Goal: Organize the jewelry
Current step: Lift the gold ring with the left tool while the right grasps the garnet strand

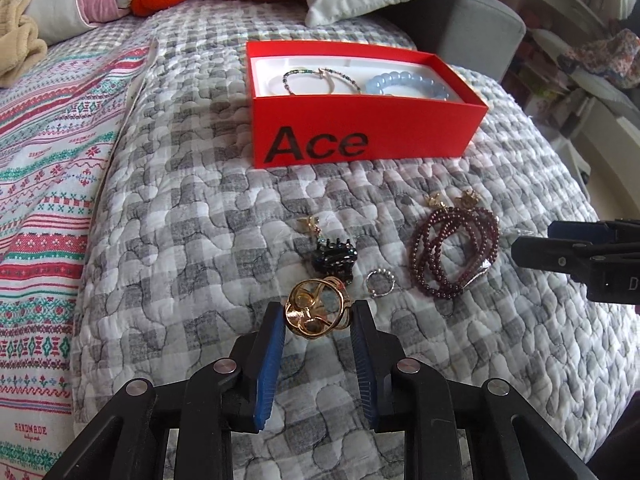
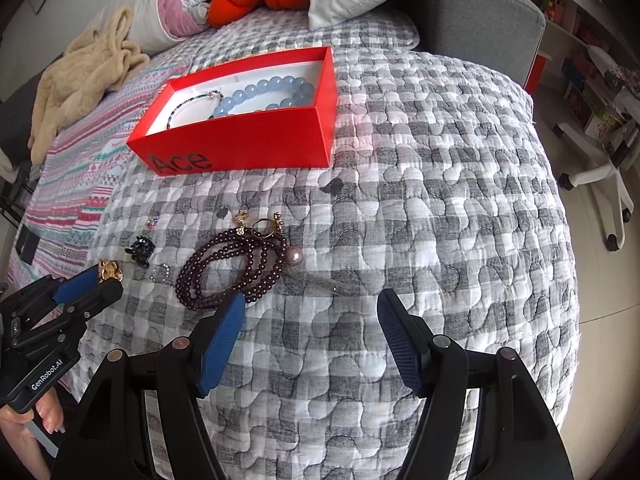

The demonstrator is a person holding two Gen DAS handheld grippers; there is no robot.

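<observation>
left gripper (image 1: 318, 314) clamps gold ornament (image 1: 316, 308) (off quilt) | right gripper (image 2: 310, 304) spread, empty | red box (image 1: 360, 128) ahead

Blue bead bracelet (image 1: 412, 85) partly behind the red box (image 1: 360, 120) wall; tiny, perhaps earring, trinket (image 2: 151, 223) indistinct.

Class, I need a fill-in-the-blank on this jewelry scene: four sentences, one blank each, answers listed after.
1. The left gripper is shut on a ____-colored ornament.
2. The box is ____ in color.
3. The right gripper holds ____.
4. The blue bead bracelet lies in the ____.

Answers: gold; red; nothing; box
</observation>
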